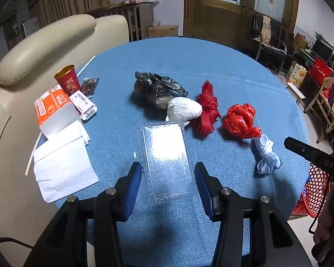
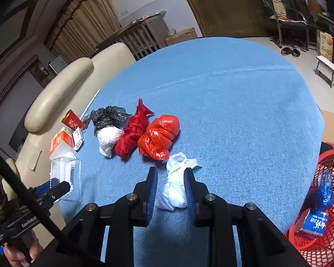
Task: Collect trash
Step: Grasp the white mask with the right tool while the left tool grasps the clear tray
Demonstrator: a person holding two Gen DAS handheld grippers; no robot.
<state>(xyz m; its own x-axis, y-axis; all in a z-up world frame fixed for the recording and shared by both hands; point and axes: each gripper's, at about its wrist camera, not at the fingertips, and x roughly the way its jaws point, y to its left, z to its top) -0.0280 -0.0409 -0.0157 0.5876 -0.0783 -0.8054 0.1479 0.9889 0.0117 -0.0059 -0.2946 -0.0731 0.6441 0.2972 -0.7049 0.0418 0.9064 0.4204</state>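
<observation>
Two claw-mounted fisheyes angled down, close over blue table point(image 1: 211, 66), both showing knotted bags point(image 2: 160, 133)

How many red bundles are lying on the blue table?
2. The dark red cloth-like bundle lies beside the white wad. The shiny red plastic bundle lies right of it, near the pale knotted bag. More could hide behind other trash.

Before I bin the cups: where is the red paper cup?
In the left wrist view the red paper cup stands upright at the table's far left, just behind the orange carton, near the cream chair.
</observation>
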